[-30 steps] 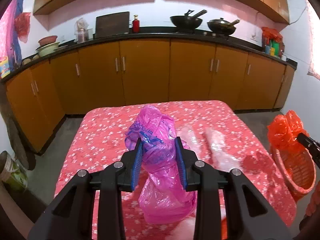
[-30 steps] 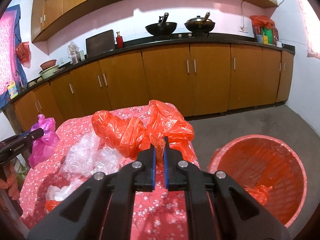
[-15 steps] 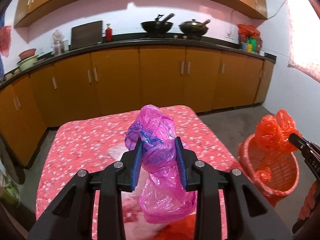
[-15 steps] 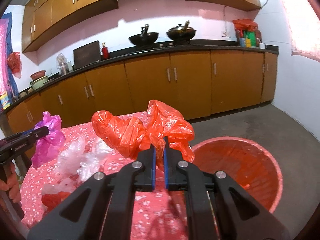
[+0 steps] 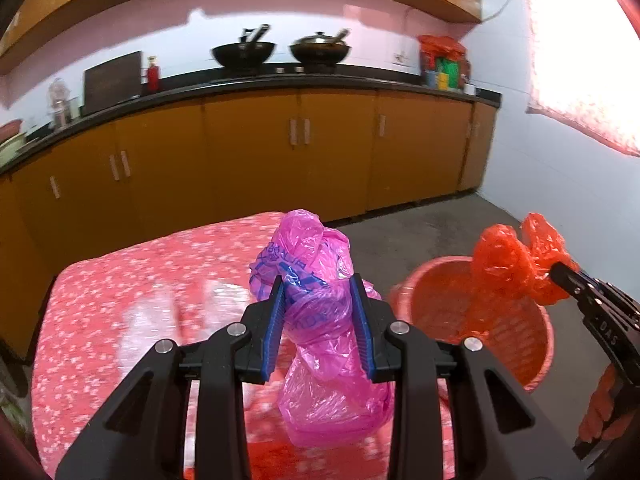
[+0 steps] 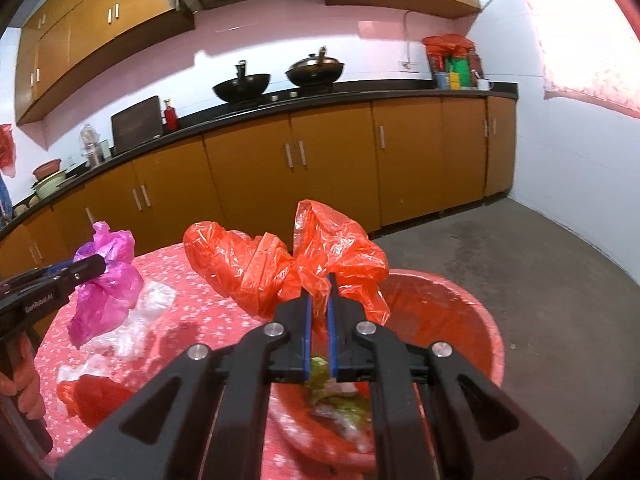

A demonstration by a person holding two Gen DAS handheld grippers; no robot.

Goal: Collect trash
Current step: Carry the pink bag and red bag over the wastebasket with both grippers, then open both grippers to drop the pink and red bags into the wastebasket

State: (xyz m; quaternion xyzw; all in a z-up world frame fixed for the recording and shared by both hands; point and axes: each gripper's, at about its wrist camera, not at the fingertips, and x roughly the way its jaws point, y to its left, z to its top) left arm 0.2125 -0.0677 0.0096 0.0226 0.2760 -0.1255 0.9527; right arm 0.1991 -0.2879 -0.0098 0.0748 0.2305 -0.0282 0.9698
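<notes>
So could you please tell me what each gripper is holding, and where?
Left gripper: crumpled pink plastic bag, around its middle. Right gripper: crumpled orange plastic bag, by its gathered centre.

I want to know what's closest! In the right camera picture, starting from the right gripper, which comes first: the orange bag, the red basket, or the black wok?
1. Orange bag, pinched in the right gripper.
2. Red basket, just below.
3. Black wok, far back on the counter.

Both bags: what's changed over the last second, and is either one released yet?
Both have been carried sideways off the table toward the red basket. The orange bag now hangs over the basket's rim; the pink bag trails beside it. Neither is released: the right tool stays clamped on the orange bag, the left tool on the pink one.
</notes>
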